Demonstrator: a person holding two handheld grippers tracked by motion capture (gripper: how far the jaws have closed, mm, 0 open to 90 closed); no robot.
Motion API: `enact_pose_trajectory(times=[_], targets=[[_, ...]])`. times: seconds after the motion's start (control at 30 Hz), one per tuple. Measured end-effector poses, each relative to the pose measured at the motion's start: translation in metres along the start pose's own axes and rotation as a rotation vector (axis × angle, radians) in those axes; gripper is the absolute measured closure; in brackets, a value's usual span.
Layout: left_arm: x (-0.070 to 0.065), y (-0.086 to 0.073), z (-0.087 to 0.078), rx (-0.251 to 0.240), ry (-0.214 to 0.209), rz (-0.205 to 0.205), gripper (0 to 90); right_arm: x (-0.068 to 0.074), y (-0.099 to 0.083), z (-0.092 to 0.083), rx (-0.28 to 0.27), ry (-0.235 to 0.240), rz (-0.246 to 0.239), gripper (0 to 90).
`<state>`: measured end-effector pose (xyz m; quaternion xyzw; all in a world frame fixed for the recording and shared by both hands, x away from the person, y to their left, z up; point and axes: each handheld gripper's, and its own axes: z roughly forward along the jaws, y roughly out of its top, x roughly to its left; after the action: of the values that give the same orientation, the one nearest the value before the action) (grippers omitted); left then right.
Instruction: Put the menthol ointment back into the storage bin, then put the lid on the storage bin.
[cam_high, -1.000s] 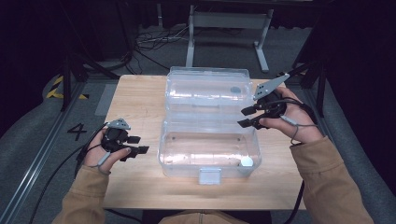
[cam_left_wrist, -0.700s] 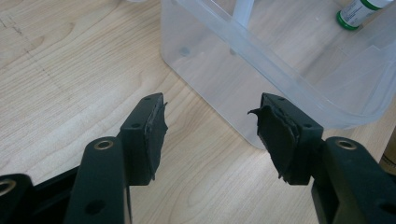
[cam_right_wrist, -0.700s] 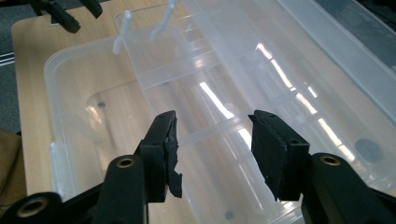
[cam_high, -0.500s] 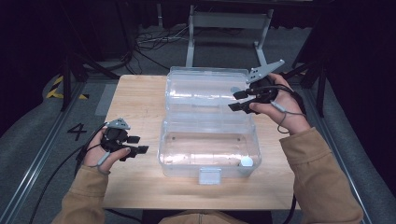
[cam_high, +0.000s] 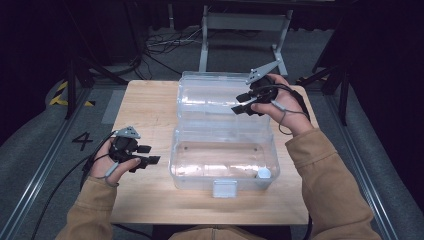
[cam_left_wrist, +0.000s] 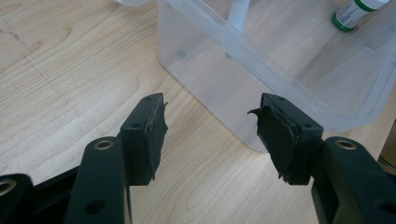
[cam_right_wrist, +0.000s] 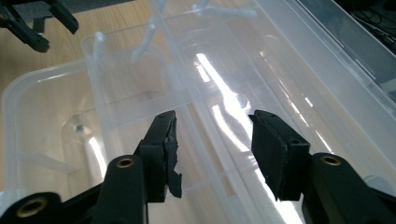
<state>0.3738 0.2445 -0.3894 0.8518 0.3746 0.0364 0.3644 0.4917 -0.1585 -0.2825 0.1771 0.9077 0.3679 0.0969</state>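
Box (cam_high: 222, 165) open | bottle (cam_left_wrist: 357, 10) green-capped, left gripper view | right gripper (cam_high: 246, 103) over lid (cam_high: 210, 95)

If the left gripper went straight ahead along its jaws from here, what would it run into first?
Most likely the near corner wall of the clear plastic box. The left gripper has its jaws open with nothing between them, low over the wooden table, and that corner lies straight ahead, though the exact gap is hard to judge.

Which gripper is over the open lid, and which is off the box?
The right gripper hangs with open jaws over the flipped-back lid of the clear box. The left gripper sits over bare table beside the box, jaws open too.
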Motion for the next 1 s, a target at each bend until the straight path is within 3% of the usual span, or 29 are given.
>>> enact_pose_trajectory(times=[0.17, 0.33, 0.6, 0.7, 0.87, 1.0], targets=[[-0.002, 0.001, -0.004, -0.017, -0.012, 0.008, 42.8, -0.008, 0.000, 0.015, 0.042, 0.013, -0.011, 56.5], [-0.010, 0.004, -0.008, -0.037, -0.024, 0.038, 42.9, -0.010, -0.002, 0.024, 0.084, 0.054, -0.019, 75.8], [-0.028, 0.014, -0.009, -0.055, -0.073, 0.107, 42.9, -0.012, -0.004, 0.023, 0.074, 0.061, -0.009, 78.4], [-0.039, 0.019, -0.005, -0.065, -0.113, 0.141, 42.9, -0.011, -0.005, 0.023, 0.070, 0.061, -0.009, 78.3], [-0.055, 0.024, 0.008, -0.036, -0.151, 0.200, 42.9, -0.012, -0.005, 0.023, 0.067, 0.063, -0.006, 78.3], [-0.059, 0.025, 0.016, -0.030, -0.178, 0.206, 43.0, -0.012, -0.005, 0.023, 0.067, 0.066, -0.003, 78.4]])
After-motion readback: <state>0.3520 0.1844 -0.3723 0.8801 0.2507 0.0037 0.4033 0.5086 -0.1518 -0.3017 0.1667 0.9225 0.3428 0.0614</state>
